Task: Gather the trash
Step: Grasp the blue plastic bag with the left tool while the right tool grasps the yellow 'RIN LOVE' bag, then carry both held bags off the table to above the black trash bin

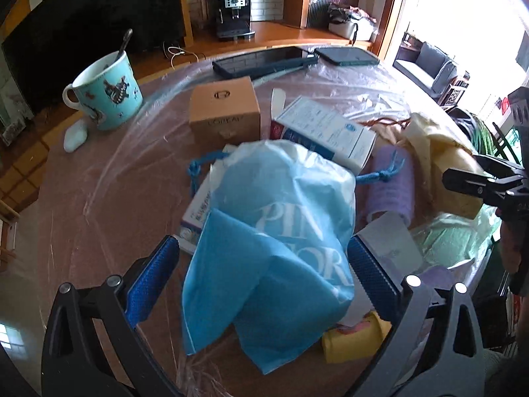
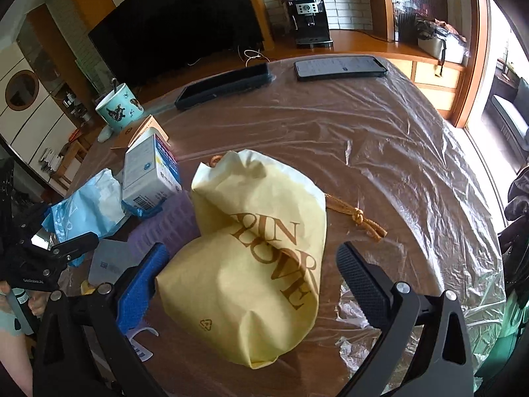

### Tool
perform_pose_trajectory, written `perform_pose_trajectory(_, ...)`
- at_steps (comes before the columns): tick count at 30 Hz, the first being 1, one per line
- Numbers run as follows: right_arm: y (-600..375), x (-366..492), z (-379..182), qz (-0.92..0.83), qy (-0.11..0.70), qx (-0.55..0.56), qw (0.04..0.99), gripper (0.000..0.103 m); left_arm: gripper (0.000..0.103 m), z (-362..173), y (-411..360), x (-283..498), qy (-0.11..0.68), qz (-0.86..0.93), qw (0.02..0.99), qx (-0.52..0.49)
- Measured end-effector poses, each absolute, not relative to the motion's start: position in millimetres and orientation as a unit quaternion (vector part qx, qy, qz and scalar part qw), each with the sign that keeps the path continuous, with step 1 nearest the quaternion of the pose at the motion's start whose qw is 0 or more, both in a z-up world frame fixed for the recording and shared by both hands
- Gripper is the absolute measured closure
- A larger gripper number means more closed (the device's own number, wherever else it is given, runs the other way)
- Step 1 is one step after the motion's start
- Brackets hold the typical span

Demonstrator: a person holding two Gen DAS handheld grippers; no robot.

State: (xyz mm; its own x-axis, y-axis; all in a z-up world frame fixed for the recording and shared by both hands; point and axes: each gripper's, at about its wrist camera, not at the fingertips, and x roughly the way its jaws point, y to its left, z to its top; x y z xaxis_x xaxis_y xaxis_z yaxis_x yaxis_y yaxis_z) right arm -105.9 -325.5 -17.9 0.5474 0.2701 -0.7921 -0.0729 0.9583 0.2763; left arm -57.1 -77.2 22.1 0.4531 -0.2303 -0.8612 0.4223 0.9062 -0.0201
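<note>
A blue drawstring bag [image 1: 274,238] with white lettering lies on the plastic-covered table [image 1: 99,215]. My left gripper [image 1: 263,243] stands open around it, one blue pad on each side. A yellow drawstring bag [image 2: 258,264] with brown lettering lies between the fingers of my right gripper [image 2: 251,248], which is also open. Between the two bags sit a white and blue carton [image 1: 324,132], a brown cardboard box [image 1: 224,112], a purple ribbed item [image 1: 393,188] and a small yellow piece [image 1: 353,340]. The blue bag [image 2: 89,205] also shows at the left of the right wrist view.
A turquoise mug [image 1: 105,92] with a spoon and a small white object [image 1: 76,135] stand at the table's left. Two phones [image 2: 224,86] [image 2: 340,66] lie at the far edge. A green plastic bag [image 1: 456,238] hangs at the right. Crinkled film [image 2: 396,152] covers the table's right half.
</note>
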Motion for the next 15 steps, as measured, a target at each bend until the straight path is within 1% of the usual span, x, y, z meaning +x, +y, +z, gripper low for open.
perform_pose_trajectory(3, -331, -103, -25, 0.110, 0.472, 0.132, 0.865, 0.004, 0.001, 16, -73, -56, 0.495, -0.196, 0.843, 0.081)
perform_pose_trajectory(4, -333, -103, -27, 0.116, 0.475, 0.143, 0.861, 0.005, 0.002, 15, -71, -56, 0.496, -0.198, 0.842, 0.074)
perform_pose_trajectory(5, -334, -103, -28, 0.123, 0.473, 0.149, 0.860, 0.008, 0.002, 15, -68, -56, 0.498, -0.201, 0.841, 0.062)
perform_pose_trajectory(7, -334, -105, -27, 0.134, 0.473, 0.153, 0.858, 0.018, 0.014, 14, -65, -57, 0.500, -0.211, 0.839, 0.042)
perform_pose_trajectory(8, -335, -106, -27, 0.139, 0.472, 0.155, 0.857, 0.024, 0.017, 14, -63, -57, 0.501, -0.213, 0.838, 0.030)
perform_pose_trajectory(9, -336, -107, -26, 0.146, 0.468, 0.161, 0.857, 0.029, 0.024, 15, -61, -57, 0.502, -0.215, 0.837, 0.022)
perform_pose_trajectory(12, -339, -112, -21, 0.141, 0.460, 0.158, 0.862, 0.033, 0.028, 20, -55, -62, 0.497, -0.220, 0.839, -0.004)
perform_pose_trajectory(15, -341, -119, -12, 0.139, 0.444, 0.147, 0.873, 0.033, 0.030, 29, -51, -68, 0.482, -0.225, 0.846, -0.025)
